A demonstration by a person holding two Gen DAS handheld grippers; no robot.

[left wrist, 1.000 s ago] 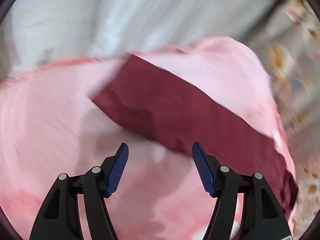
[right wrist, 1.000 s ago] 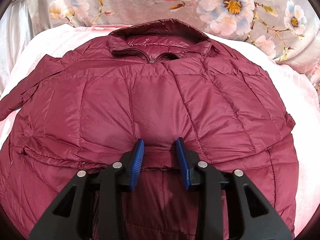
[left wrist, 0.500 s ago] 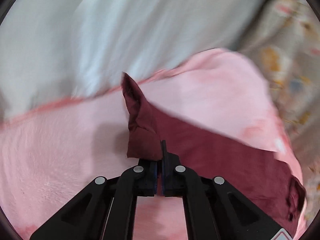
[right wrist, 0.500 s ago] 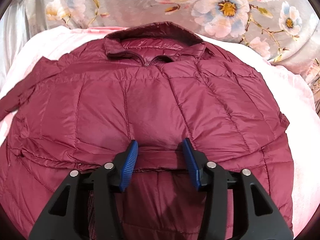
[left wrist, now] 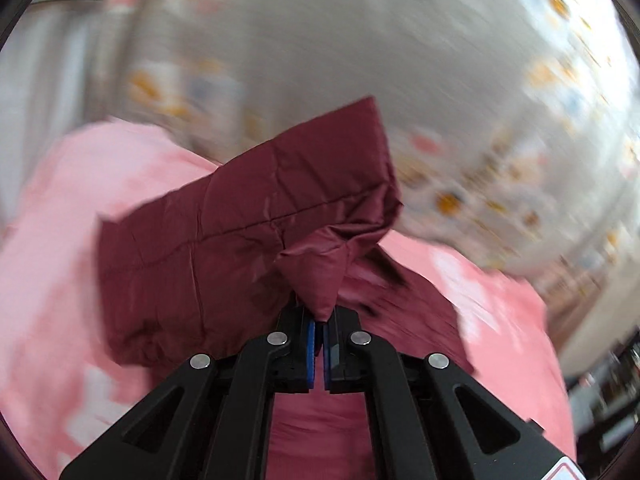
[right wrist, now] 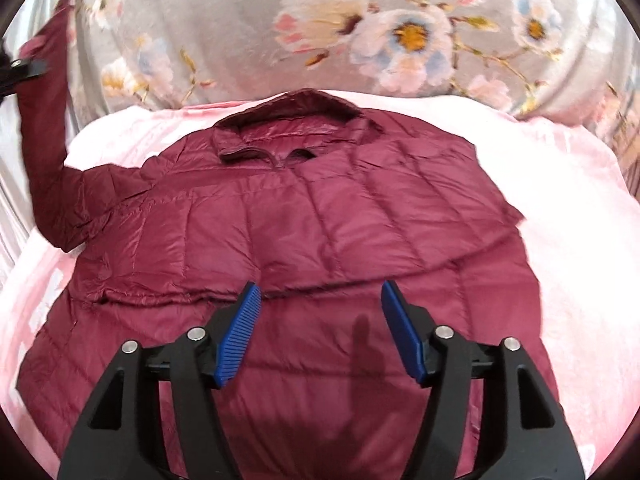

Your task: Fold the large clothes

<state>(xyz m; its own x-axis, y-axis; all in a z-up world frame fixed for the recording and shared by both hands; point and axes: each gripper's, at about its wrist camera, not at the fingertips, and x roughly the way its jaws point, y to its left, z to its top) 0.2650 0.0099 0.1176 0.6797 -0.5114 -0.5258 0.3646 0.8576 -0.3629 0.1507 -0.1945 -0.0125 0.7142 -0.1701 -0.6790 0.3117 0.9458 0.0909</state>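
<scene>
A dark red quilted jacket (right wrist: 304, 232) lies flat, collar at the far side, on a pink blanket (right wrist: 568, 208). Its right sleeve lies folded across the chest. My left gripper (left wrist: 319, 330) is shut on the cuff of the left sleeve (left wrist: 248, 232) and holds it lifted above the blanket; the raised sleeve (right wrist: 44, 128) and part of that gripper (right wrist: 24, 68) show at the far left of the right wrist view. My right gripper (right wrist: 320, 320) is open and empty, over the jacket's lower front.
A grey bedcover with a flower print (right wrist: 360, 28) lies beyond the jacket's collar. The pink blanket (left wrist: 52, 280) reaches out on both sides of the jacket. Pale curtain-like cloth (right wrist: 12, 216) is at the far left.
My left gripper shut on the sleeve's cuff and lifted it, swinging toward the flowered cover. My right gripper opened wider and drew back a little from the jacket.
</scene>
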